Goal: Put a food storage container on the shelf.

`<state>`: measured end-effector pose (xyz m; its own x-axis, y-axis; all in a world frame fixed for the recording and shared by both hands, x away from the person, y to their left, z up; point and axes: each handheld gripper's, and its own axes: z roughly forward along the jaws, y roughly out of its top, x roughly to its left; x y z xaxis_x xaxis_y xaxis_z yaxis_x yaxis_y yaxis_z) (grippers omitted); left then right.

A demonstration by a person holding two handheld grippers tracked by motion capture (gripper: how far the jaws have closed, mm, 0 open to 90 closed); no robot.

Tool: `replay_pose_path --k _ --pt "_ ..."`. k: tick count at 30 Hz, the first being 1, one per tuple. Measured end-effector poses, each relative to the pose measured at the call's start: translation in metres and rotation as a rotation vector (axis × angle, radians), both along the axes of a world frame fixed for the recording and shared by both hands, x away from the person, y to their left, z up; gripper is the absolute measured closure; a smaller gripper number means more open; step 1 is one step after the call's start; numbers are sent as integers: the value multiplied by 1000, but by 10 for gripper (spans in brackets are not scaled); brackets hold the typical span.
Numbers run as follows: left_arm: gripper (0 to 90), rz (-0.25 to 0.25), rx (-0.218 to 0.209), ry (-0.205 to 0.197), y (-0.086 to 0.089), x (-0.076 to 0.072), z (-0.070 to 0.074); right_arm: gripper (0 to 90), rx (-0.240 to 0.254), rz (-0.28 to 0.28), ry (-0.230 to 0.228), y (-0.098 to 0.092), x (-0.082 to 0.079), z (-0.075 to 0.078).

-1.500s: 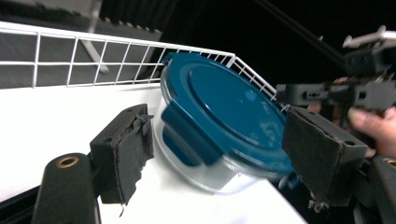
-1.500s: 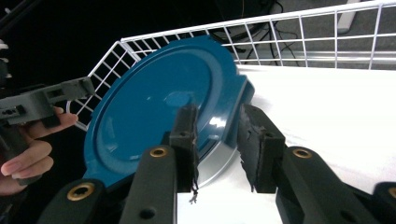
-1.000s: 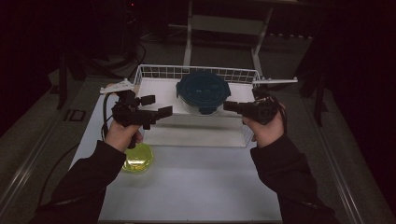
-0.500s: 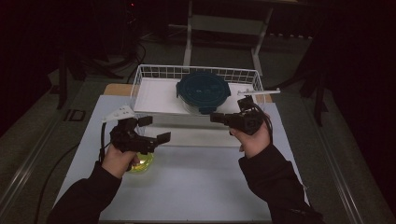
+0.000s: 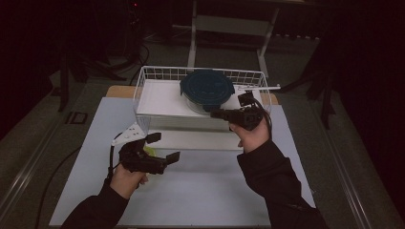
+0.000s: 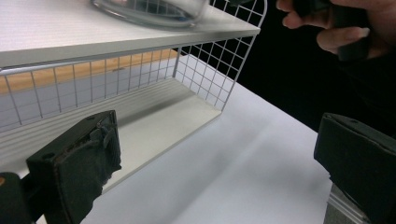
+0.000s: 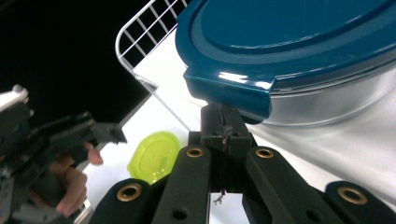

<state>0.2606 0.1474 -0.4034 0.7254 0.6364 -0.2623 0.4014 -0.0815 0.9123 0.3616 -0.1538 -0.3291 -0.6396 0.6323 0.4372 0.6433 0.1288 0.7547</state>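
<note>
A round glass container with a dark teal lid (image 5: pixel 207 86) stands on the upper white board of a white wire basket (image 5: pixel 143 81). My right gripper (image 5: pixel 213 113) is shut and empty, and it points left at the container's front. In the right gripper view its joined tips (image 7: pixel 223 122) sit just under the lid's corner tab (image 7: pixel 229 88). My left gripper (image 5: pixel 165 147) hovers open over the table in front of the basket's left corner. It partly hides a yellow-green lid (image 5: pixel 149 150) (image 7: pixel 154 156). In the left gripper view its wide jaws (image 6: pixel 217 161) hold nothing.
The basket (image 6: pixel 205 79) has a lower white board under the upper one. It stands at the back of a white tabletop (image 5: pixel 205 191). Darkness surrounds the table, and a metal stand (image 5: pixel 229 28) rises behind it. The other hand (image 6: pixel 336 28) appears at the upper right of the left gripper view.
The left hand has come down and back toward the person, from beside the basket's left end to above the yellow-green lid. The right gripper has shifted left and slightly lower, up to the container.
</note>
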Motion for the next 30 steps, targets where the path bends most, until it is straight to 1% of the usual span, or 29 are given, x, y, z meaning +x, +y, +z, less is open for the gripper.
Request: replay_pose_path --k 2,3,8,10,12,14,17,19,21,24,27,28,29,30 --pt "2 1 -1 -1 0 0 0 899 -3 -2 1 1 1 0" --pt "2 1 -9 -4 0 -2 0 898 4 -7 4 1 4 0" --pt "1 -6 0 -8 -2 -4 -2 898 -5 -17 4 3 10 0" --pt "2 -12 -3 -2 -3 -4 -3 898 -7 -12 16 4 13 -1" --pt "2 -14 2 -6 -3 -4 -3 898 -34 -20 8 7 14 -2" --pt "1 -21 -3 -9 -3 -5 -3 899 -12 -17 24 7 15 -4" --pt "2 -18 4 -13 -3 -5 -3 898 -9 -16 21 8 15 -4" --pt "2 -16 12 -20 -2 -5 -2 895 11 -8 28 7 14 -5" --pt "2 -18 3 -17 0 -5 -2 866 22 -1 25 6 11 -7" --pt "2 -18 -14 -19 4 -5 -1 830 14 17 -2 6 3 -10" --pt "2 -23 -27 -13 7 -6 0 729 13 30 -30 2 -5 -13" --pt "2 -19 -23 -18 9 -7 0 706 11 31 -44 1 -8 -14" --pt "2 -13 -22 -20 10 -8 1 663 8 38 -60 -1 -12 -14" --pt "2 -11 -21 -18 12 -8 1 593 7 39 -74 -2 -15 -15"
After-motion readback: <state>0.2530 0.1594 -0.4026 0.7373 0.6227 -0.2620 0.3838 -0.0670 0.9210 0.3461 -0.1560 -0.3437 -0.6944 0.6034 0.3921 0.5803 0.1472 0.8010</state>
